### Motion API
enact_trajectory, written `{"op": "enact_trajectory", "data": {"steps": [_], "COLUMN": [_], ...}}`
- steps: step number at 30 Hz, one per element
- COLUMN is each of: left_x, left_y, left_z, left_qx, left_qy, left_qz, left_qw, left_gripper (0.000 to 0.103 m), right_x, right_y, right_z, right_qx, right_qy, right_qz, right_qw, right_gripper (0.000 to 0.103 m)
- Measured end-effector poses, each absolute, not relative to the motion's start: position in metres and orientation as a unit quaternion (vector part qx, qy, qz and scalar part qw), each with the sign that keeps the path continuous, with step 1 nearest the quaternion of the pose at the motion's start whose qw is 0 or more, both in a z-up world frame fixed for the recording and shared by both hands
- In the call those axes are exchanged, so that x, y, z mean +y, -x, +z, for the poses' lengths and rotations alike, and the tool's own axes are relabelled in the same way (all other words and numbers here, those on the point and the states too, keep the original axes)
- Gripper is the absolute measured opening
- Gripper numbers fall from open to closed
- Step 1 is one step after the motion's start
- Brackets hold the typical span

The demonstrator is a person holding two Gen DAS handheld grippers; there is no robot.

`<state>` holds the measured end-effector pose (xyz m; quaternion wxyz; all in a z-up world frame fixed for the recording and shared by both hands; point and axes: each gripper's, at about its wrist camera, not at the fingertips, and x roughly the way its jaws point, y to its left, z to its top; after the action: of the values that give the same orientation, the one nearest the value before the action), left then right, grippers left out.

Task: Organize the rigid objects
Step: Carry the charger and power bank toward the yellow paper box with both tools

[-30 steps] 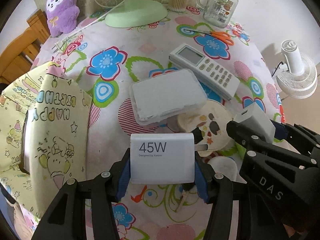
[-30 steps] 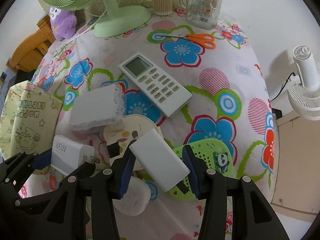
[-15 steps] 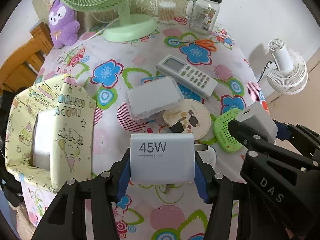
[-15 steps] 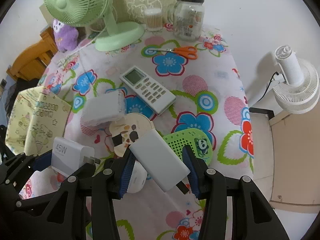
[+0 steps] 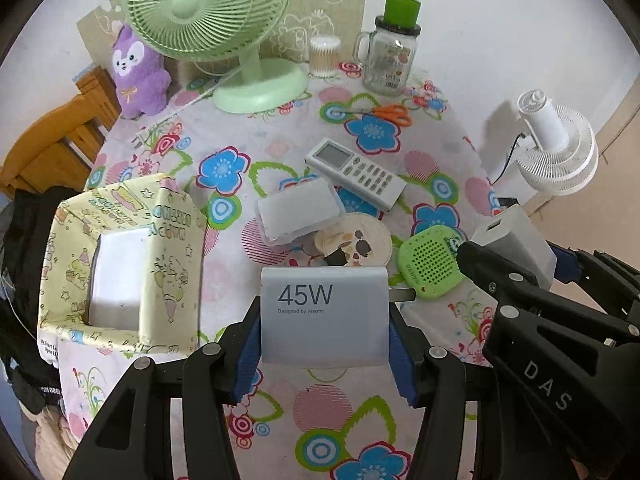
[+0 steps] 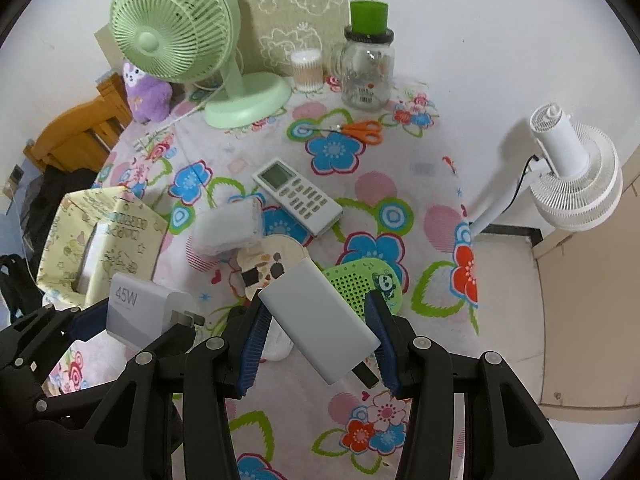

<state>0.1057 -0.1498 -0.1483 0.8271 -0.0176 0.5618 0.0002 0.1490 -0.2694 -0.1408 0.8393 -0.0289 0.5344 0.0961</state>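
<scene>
Fingers first: the left gripper (image 5: 325, 322) clamps a white 45W wall charger (image 5: 324, 320) flat between its blue pads, prongs pointing right. The right gripper (image 6: 320, 320) pinches a white slab-shaped power bank (image 6: 320, 322) diagonally, so it probably sits less securely. Both hang above the near edge of the flower-print tablecloth (image 5: 248, 136), likely headed for the yellow paper-covered box (image 5: 120, 264) at its left edge. The box's contents look like a pale blur, and a round white thing under the power bank is mostly hidden.
</scene>
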Motion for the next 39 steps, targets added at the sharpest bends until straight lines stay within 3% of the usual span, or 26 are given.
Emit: {"op": "enact_trajectory", "data": {"steps": [39], "left_x": [-0.043], "left_y": [-0.112], "left_z": [-0.11], "left_qx": [0.534], "left_qy": [-0.003], "left_qz": [-0.047], "left_qw": [0.844], "left_gripper": [0.057], "right_x": [-0.159], "right_y": [-0.147], "right_z": [-0.096], "right_qx": [0.51], "right_qy": [0.029], "right_qz": [0.052], "right_qw": [0.858], "right_gripper": [0.051]}}
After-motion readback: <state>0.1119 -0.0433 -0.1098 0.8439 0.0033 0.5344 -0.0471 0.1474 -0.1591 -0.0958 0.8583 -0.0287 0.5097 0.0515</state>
